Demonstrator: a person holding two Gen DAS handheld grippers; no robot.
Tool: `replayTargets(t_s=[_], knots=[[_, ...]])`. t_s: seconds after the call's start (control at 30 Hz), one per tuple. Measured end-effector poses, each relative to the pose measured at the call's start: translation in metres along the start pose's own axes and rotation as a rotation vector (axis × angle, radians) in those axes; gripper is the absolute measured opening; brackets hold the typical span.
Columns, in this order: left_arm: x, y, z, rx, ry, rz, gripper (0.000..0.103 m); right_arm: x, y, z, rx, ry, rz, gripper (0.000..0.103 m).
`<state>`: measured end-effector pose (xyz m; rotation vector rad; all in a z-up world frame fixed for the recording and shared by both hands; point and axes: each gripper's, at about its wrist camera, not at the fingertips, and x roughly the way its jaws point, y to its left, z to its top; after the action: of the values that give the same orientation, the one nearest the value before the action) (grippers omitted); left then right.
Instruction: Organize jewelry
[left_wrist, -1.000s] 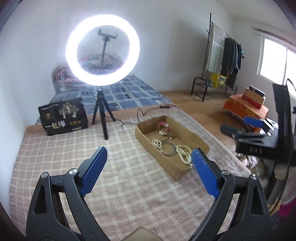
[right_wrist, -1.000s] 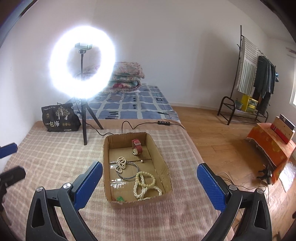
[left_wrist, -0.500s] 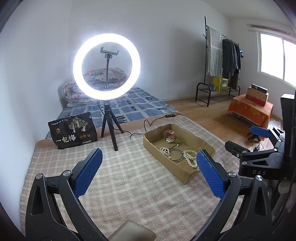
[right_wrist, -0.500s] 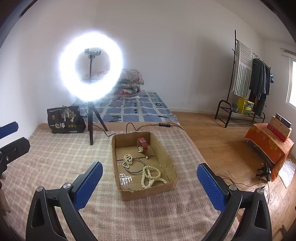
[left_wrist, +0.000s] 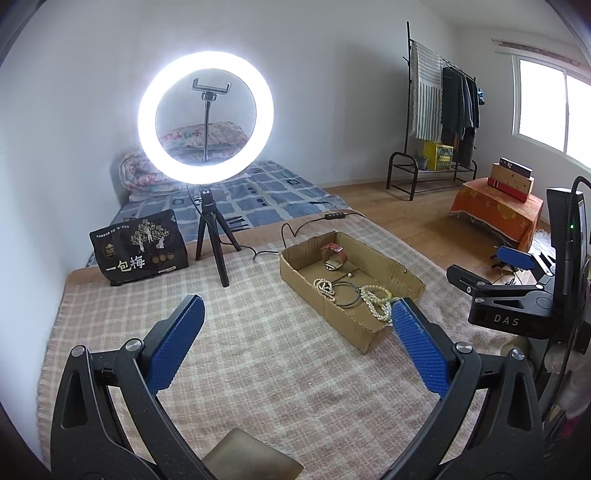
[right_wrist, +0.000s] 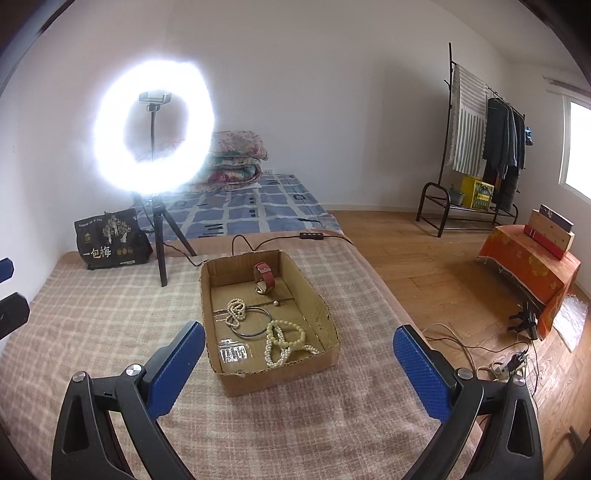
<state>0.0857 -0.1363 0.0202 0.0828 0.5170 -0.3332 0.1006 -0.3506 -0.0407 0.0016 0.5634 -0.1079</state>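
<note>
Both claws wide apart, nothing between the blue pads. Left claw (left_wrist: 297, 345) up over the checked blanket (left_wrist: 258, 354), right claw (right_wrist: 299, 363) up over the near end of the cardboard box (right_wrist: 275, 380).

All the jewelry down inside the box. At the far end, a red watch (right_wrist: 264, 280). In the middle, a small string of pearls (right_wrist: 236, 312) touching a dark ring bangle (right_wrist: 252, 322), with a tiny pearl stud (right_wrist: 275, 303) just beside. At the near end, a big heap of pale beads (right_wrist: 283, 341) and a clear shiny packet (right_wrist: 232, 352) (too small to tell what is in it).

From the right claw, box straight ahead at 12 o'clock, long side pointing away, so a reach runs right down its length. From the left claw, box off at about 2 o'clock, lying slantwise, near corner (left_wrist: 365, 341) just past the right-hand pad. Right claw nearer and better lined up (only a guess from the two views). Bead heap closest to it, watch farthest.

Hard to say how far along the tidying is. Could be a box waiting to be sorted, could be a box with everything already dropped in. Beads and bangle a bit tangled either way.

Ring light (left_wrist: 205, 117) and a black bag (left_wrist: 138, 246) at the far edge, well apart from the box.
</note>
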Motion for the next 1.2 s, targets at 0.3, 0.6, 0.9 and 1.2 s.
replayTargets(t_s=[0.3,0.6,0.9,1.2], knots=[[0.001,0.000,0.000,-0.003,0.007,-0.005,0.103,0.003,0.006,-0.002,-0.020,0.007,0.007,0.103],[0.001,0.001,-0.001,-0.008,0.010,-0.009,0.103,0.006,0.007,-0.003,-0.021,0.018,0.014,0.103],[0.002,0.001,0.000,-0.009,0.010,-0.011,0.103,0.007,0.008,-0.003,-0.024,0.022,0.016,0.103],[0.000,-0.007,-0.004,0.010,0.006,-0.001,0.103,0.009,0.010,-0.004,-0.034,0.029,0.016,0.103]])
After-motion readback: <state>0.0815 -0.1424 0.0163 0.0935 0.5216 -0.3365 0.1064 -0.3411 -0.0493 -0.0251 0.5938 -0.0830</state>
